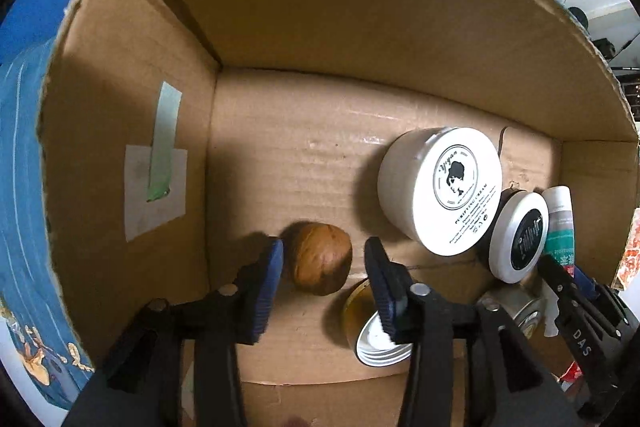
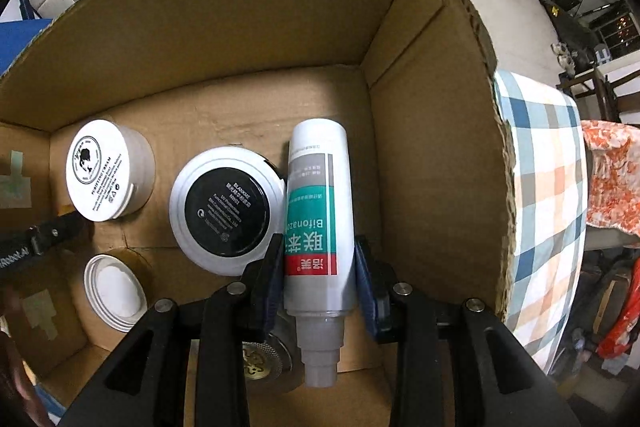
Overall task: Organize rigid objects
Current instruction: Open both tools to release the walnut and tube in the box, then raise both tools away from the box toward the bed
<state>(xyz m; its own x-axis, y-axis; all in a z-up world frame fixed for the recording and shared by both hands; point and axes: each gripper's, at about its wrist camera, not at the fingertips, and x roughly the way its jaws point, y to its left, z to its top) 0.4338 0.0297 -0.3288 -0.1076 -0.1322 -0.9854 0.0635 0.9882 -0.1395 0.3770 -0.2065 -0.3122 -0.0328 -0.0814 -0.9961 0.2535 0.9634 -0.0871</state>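
Note:
A brown walnut (image 1: 322, 259) lies on the floor of the cardboard box (image 1: 320, 7), near its left wall. My left gripper (image 1: 323, 249) points down over it, open, with one finger on each side and a gap at the right pad. My right gripper (image 2: 318, 243) is shut on a white bottle with a teal label (image 2: 316, 195), which lies along the box floor, cap toward the camera. In the left wrist view the right gripper's fingers (image 1: 572, 279) show at the right edge, with the bottle (image 1: 560, 219) there too.
Inside the box also sit a white cream jar (image 2: 106, 169), a round compact with a black top (image 2: 226, 211), an amber jar with a white lid (image 2: 114, 291) and a metal tin (image 2: 256, 359). A checked cloth (image 2: 540, 187) lies outside the right wall.

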